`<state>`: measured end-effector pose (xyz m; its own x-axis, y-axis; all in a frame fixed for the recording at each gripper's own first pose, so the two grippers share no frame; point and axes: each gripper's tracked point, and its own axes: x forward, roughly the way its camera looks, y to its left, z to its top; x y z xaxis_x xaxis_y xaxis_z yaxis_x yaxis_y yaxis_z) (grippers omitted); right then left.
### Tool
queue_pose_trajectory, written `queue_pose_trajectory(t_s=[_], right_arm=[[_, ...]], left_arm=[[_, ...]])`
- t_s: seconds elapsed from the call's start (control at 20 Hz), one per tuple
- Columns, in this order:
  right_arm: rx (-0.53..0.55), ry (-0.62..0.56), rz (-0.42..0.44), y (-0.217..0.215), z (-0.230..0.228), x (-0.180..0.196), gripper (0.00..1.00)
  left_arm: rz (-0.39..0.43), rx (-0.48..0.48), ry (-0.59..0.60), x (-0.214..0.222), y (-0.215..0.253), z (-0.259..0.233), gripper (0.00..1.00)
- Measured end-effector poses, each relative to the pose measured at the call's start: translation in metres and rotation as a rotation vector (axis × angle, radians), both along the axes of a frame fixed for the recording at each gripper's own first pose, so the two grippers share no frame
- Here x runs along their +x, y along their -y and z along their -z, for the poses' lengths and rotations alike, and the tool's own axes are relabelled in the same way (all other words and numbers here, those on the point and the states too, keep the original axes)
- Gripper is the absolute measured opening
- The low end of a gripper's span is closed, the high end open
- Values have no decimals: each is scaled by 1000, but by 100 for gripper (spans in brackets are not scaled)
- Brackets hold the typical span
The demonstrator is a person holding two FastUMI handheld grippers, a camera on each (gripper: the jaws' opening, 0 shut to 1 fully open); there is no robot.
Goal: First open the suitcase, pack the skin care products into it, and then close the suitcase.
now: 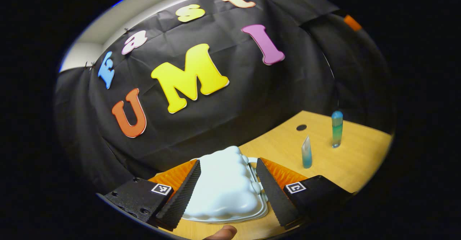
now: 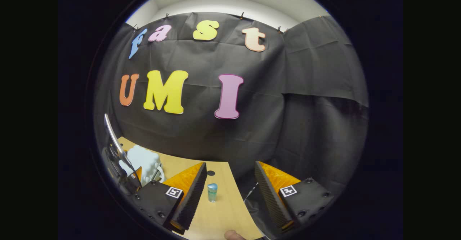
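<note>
Left gripper view: small white suitcase (image 1: 225, 184) with a bumpy cloud-like shell sits lower centre on the wooden table (image 1: 360, 160), lid down, so step one isn't done. Left gripper (image 1: 227, 193) is spread, fingers either side of the case; contact can't be confirmed. Two skin care products stand unpacked right of centre: a short tube (image 1: 306, 152) and a taller blue-green bottle (image 1: 337, 129). Fingertip (image 1: 224, 231) at bottom edge.

Right gripper view: right gripper (image 2: 230, 196) spread, pinching nothing, held level over the table edge. One bottle (image 2: 212, 192) stands between its fingers, farther off. Suitcase (image 2: 144, 162) at lower left, the other gripper (image 2: 119, 160) beside it. All packing and closing remain.
</note>
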<state>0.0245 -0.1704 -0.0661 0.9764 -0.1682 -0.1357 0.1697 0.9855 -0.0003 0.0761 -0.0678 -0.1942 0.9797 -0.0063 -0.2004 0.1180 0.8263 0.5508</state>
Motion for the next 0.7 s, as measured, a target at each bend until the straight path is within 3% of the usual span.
queue_pose_trajectory(t_s=[0.2,0.5,0.7], right_arm=[[18,-21,14,32,19,5,79],[76,-59,-10,67,53,27,78],[43,-55,-43,88,61,41,79]], left_arm=[[-6,210,-47,6,7,41,98],[31,615,-132,26,15,91,98],[22,796,-153,31,21,117,96]])
